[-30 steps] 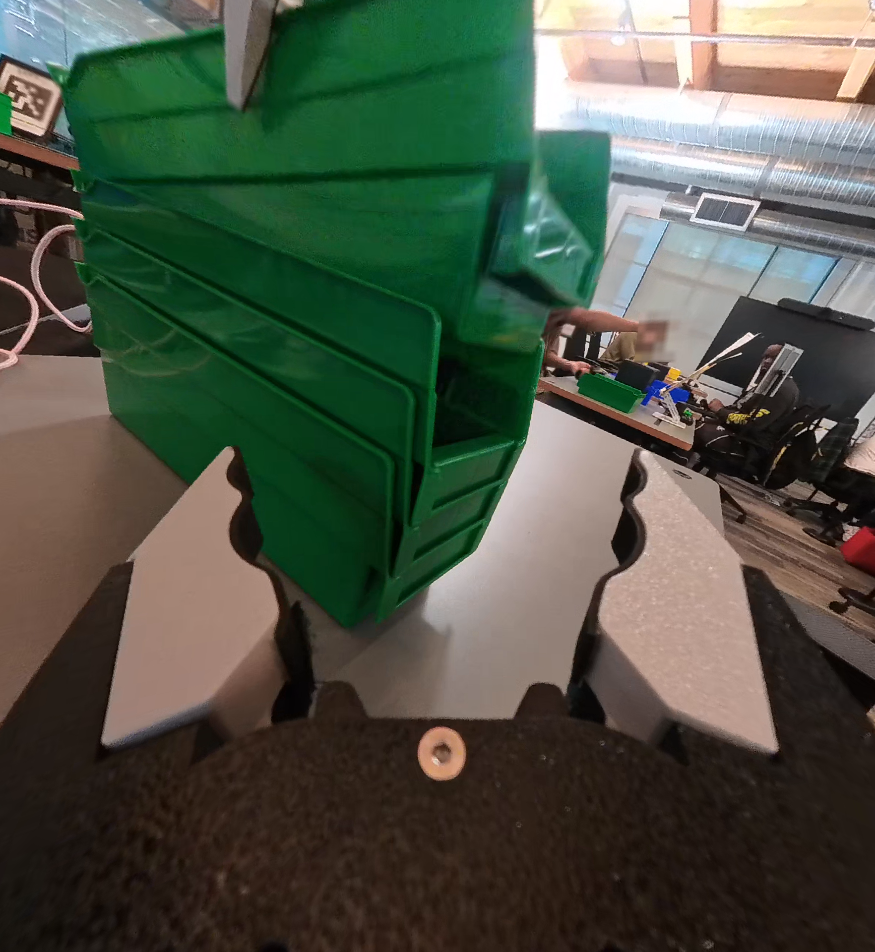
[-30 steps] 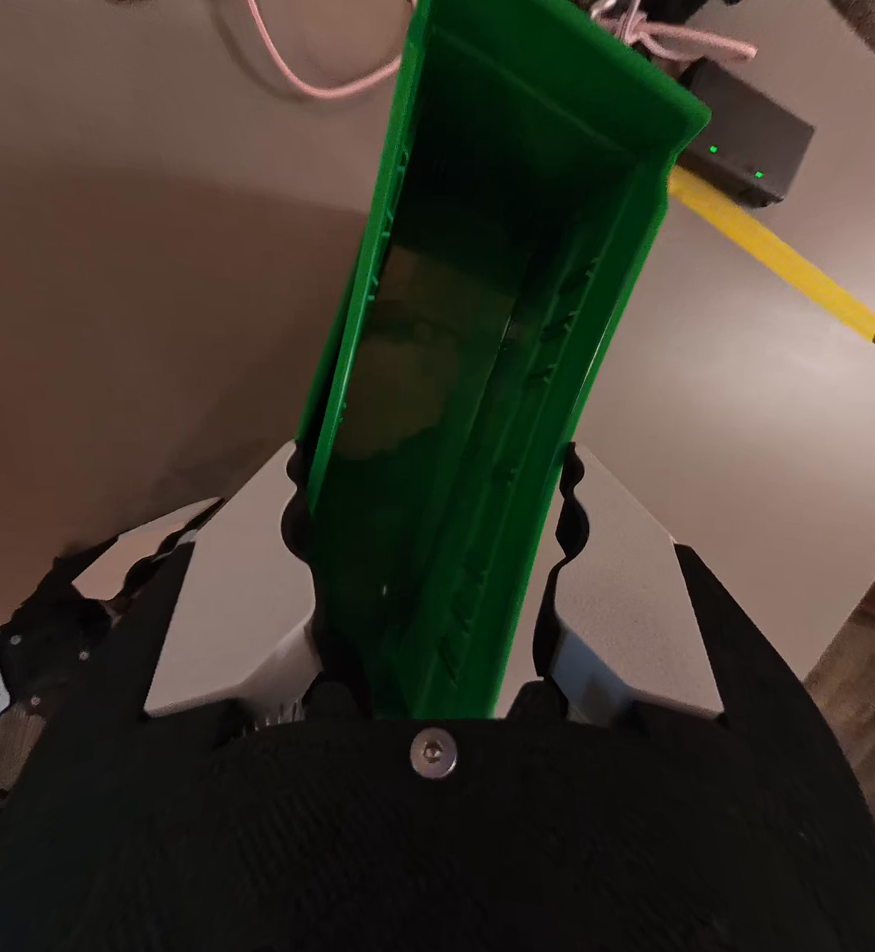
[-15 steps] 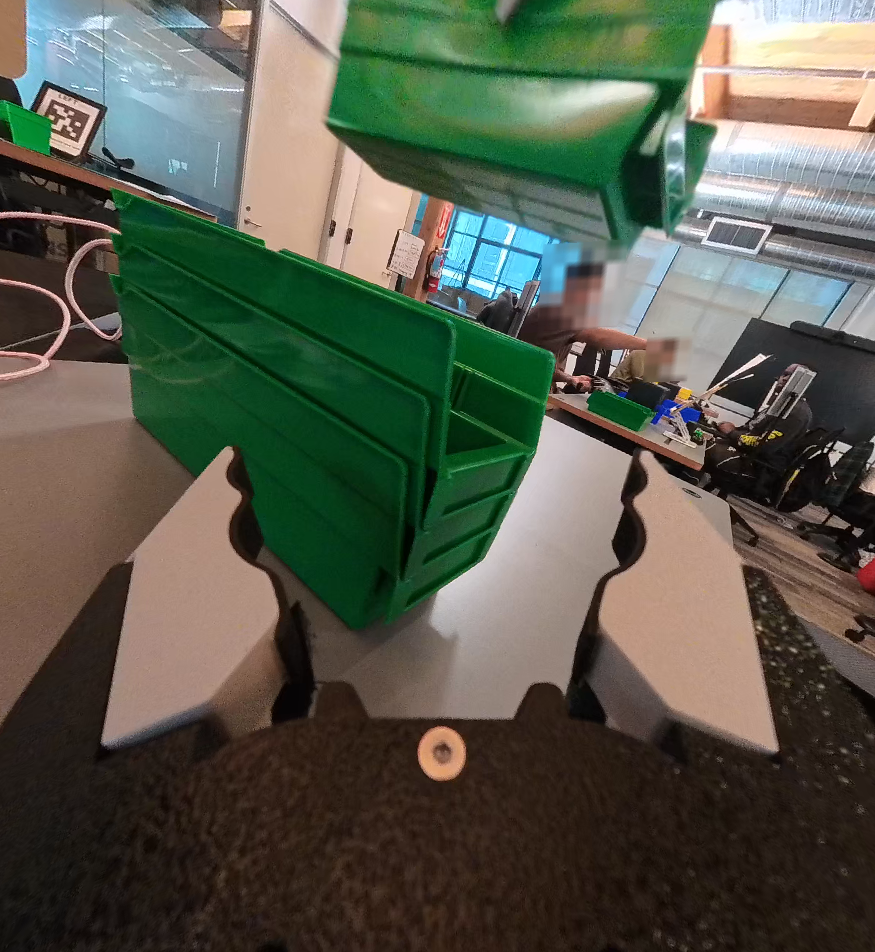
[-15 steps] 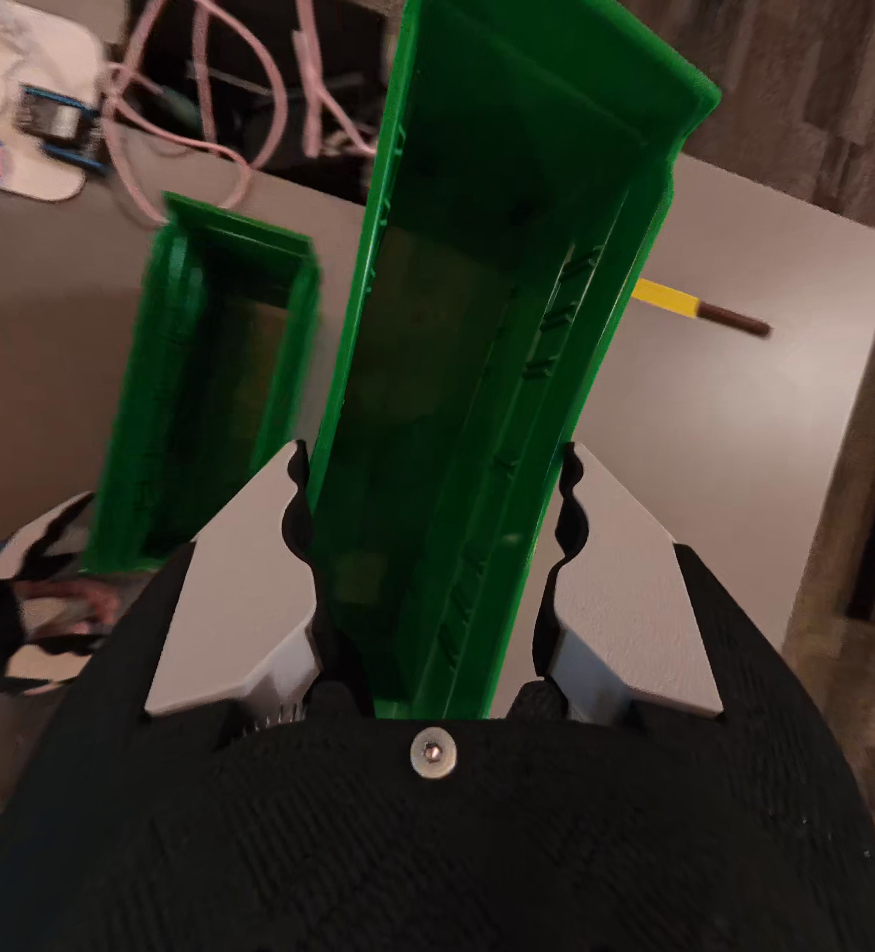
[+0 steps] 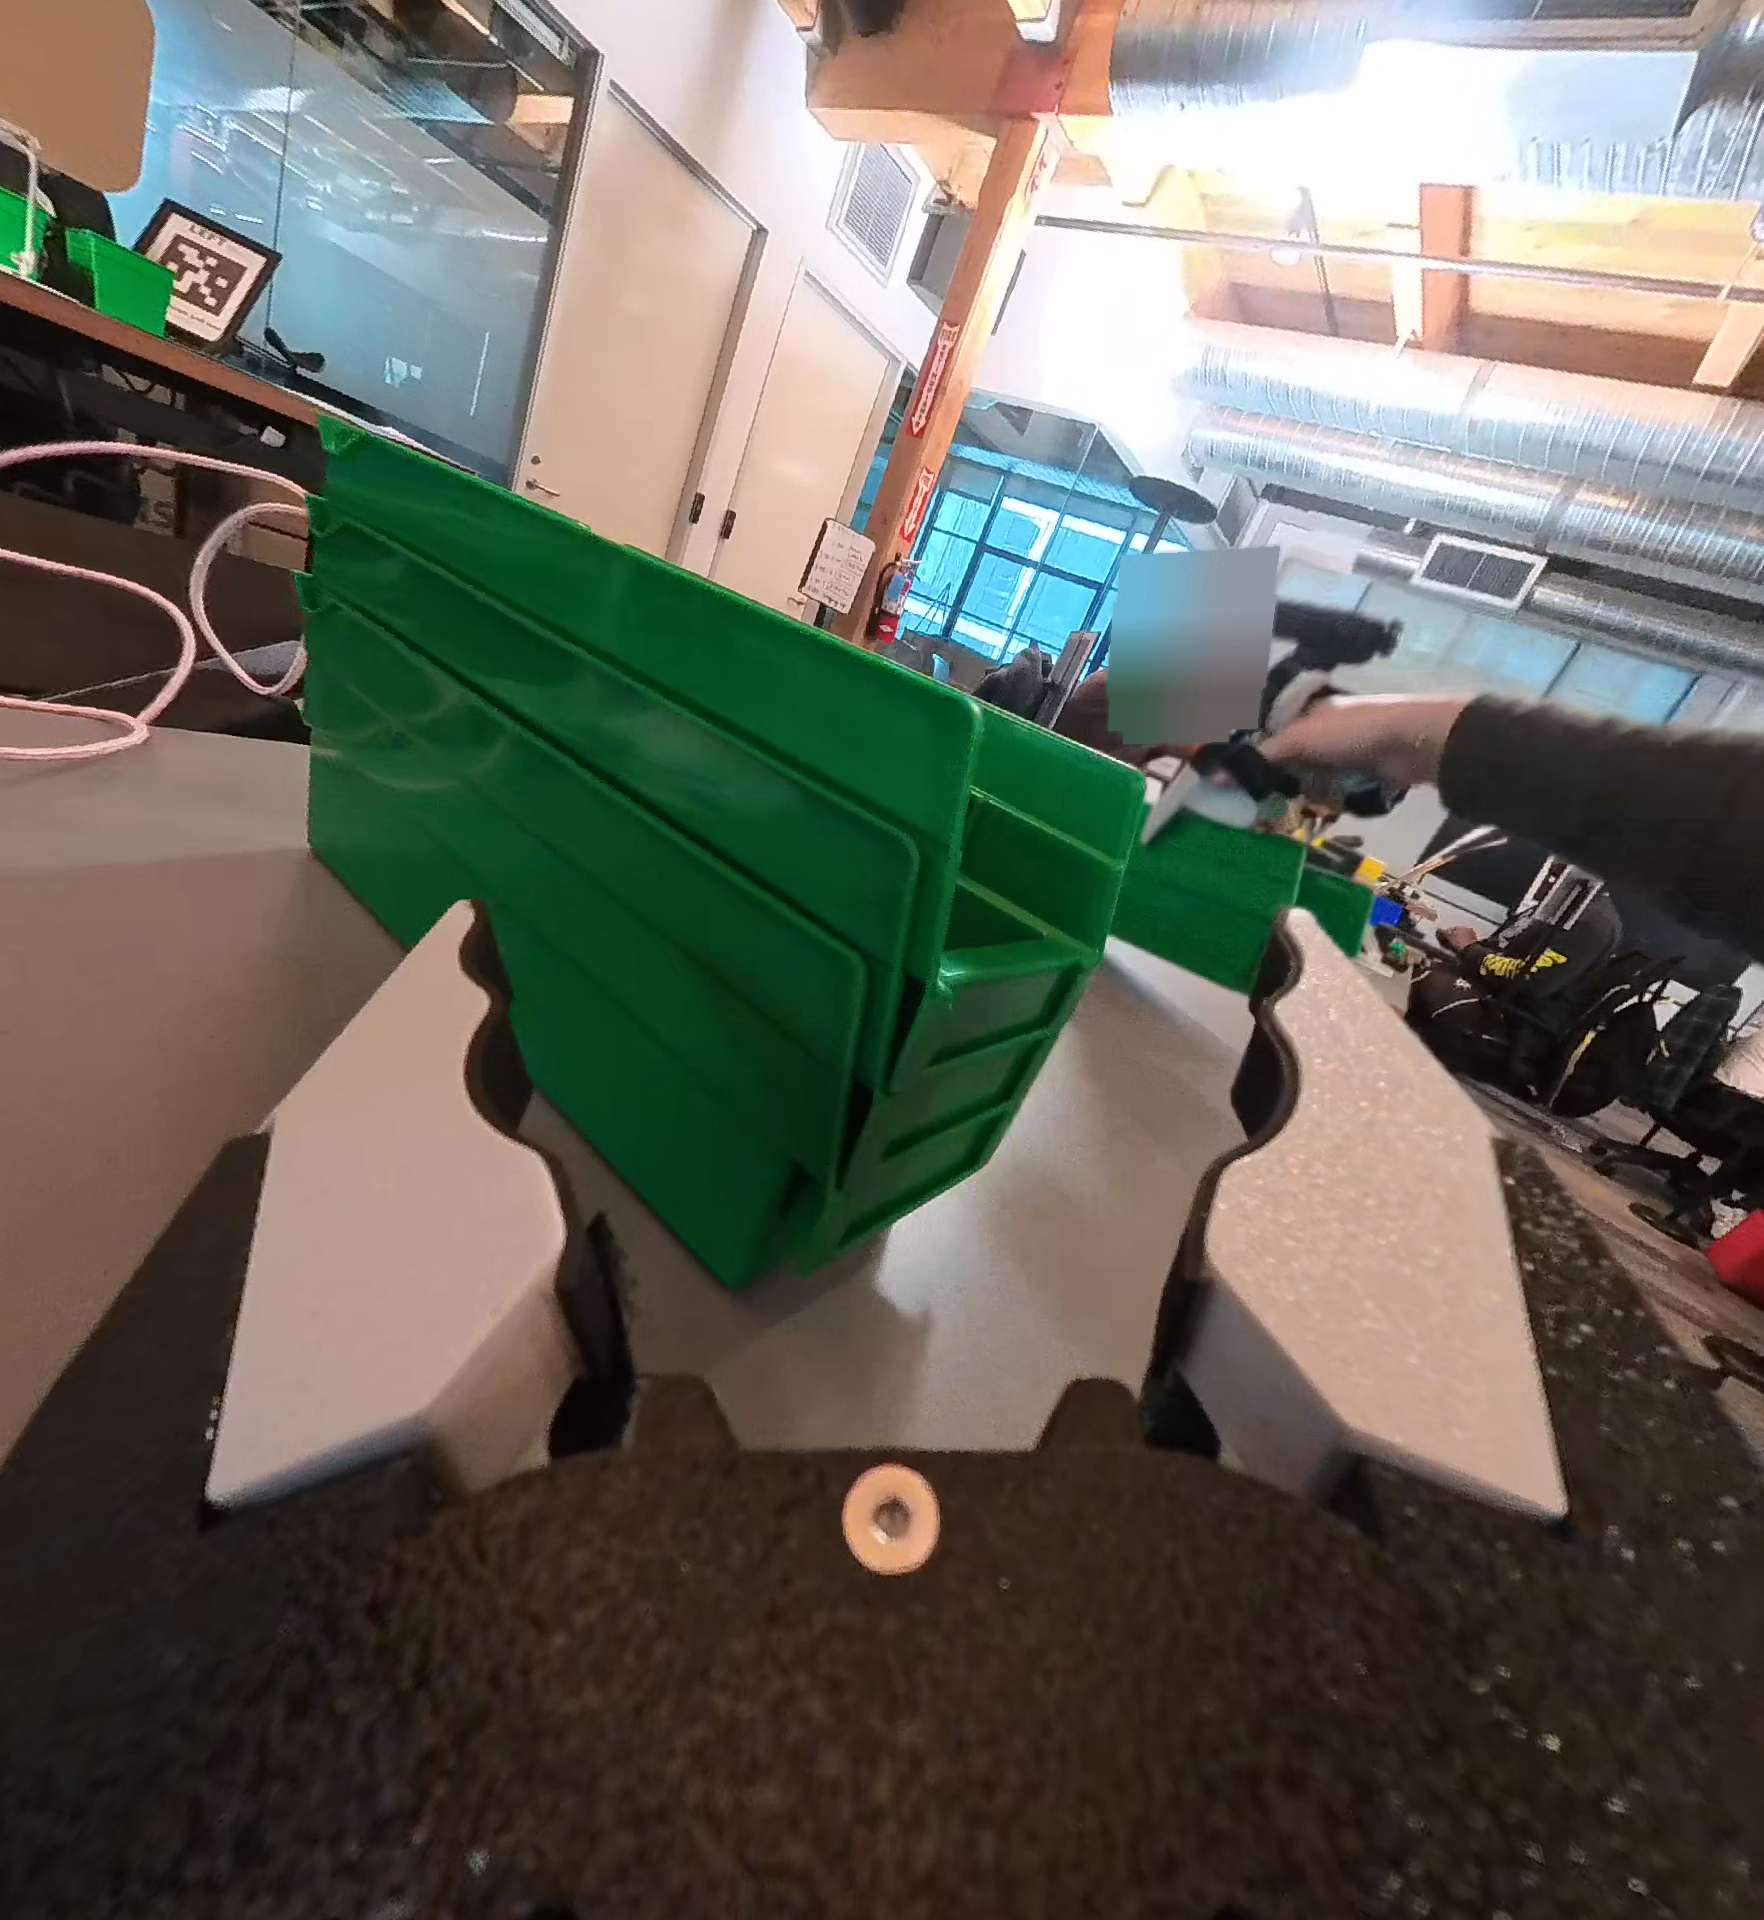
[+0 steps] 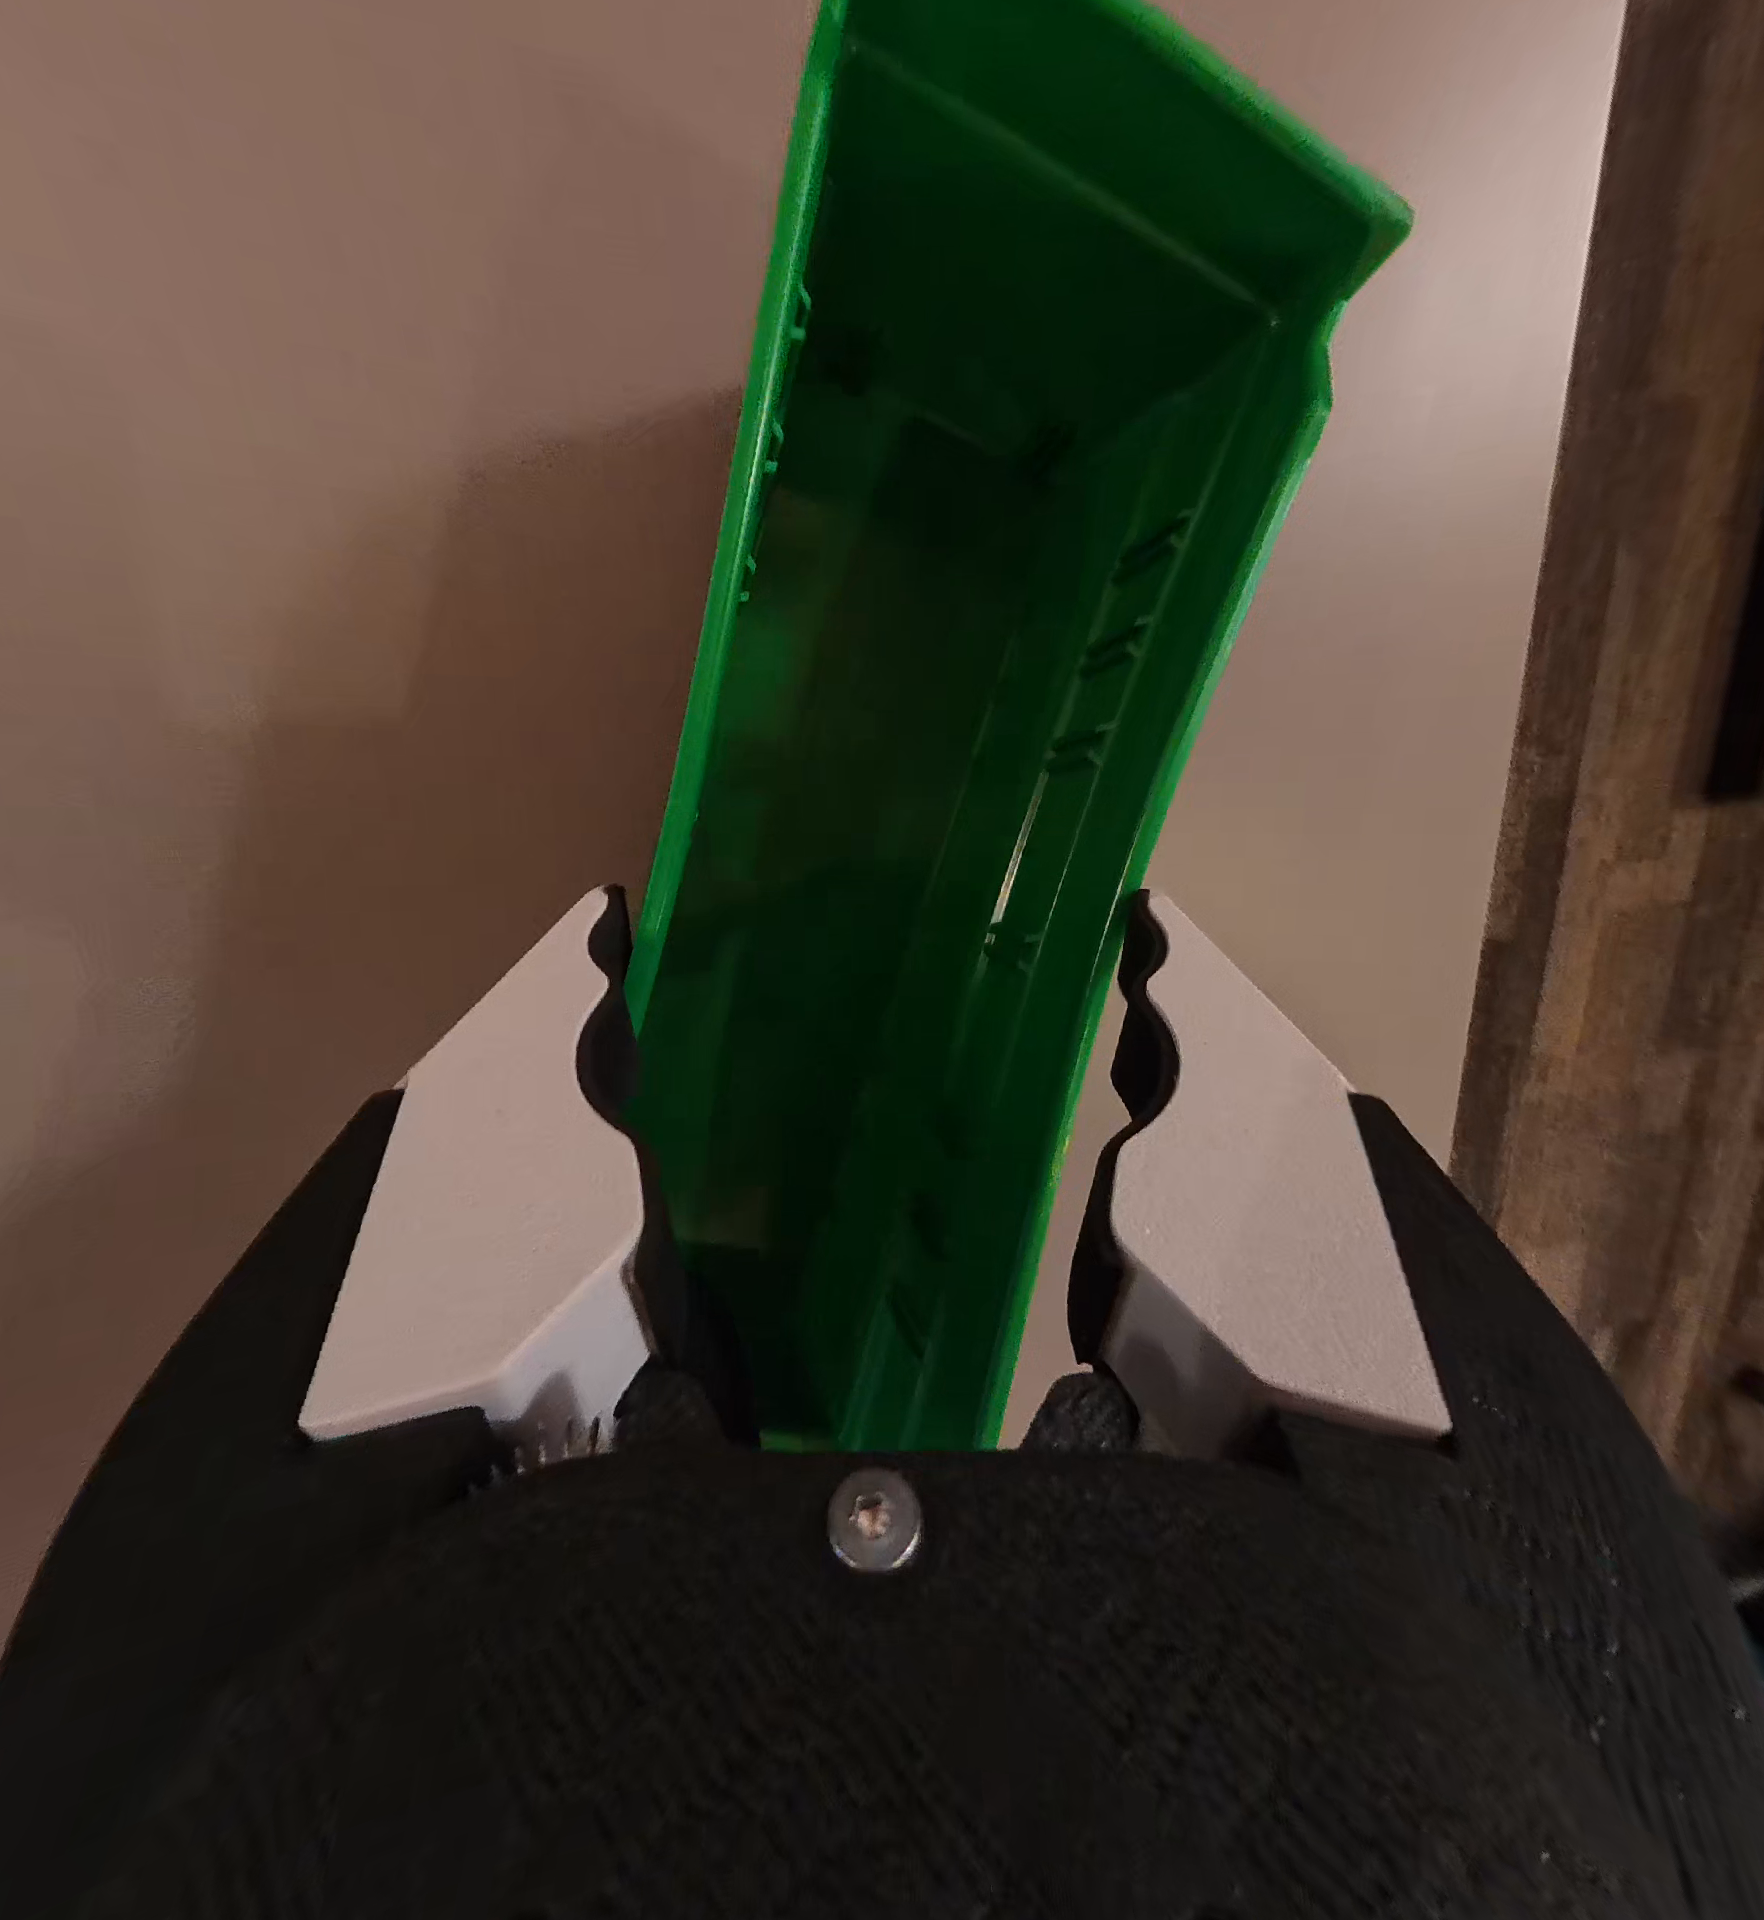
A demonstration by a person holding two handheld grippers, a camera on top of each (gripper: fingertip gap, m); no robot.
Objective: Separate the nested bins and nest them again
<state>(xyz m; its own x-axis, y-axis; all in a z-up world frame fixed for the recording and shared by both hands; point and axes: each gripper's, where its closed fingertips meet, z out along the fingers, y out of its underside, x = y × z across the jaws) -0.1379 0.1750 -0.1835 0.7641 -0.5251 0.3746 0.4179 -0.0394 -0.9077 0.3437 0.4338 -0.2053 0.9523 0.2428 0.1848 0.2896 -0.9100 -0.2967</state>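
Four green plastic bins sit nested in a stack [image 5: 670,862] on the grey tabletop [image 5: 109,987], just ahead of the left gripper [image 5: 873,1049], whose pale fingers [image 5: 390,1226] are spread wide with nothing between them. A near corner of the stack lies between the fingertips without touching either. The right gripper [image 6: 878,1049] holds a single long green plastic bin [image 6: 961,675] by its near end, its left finger against the outer wall, the bin's open side facing the camera above the tabletop [image 6: 286,520]. In the left wrist view that bin [image 5: 1210,904] shows beyond the stack. A pink cord [image 5: 57,665] loops at the tabletop's far left.
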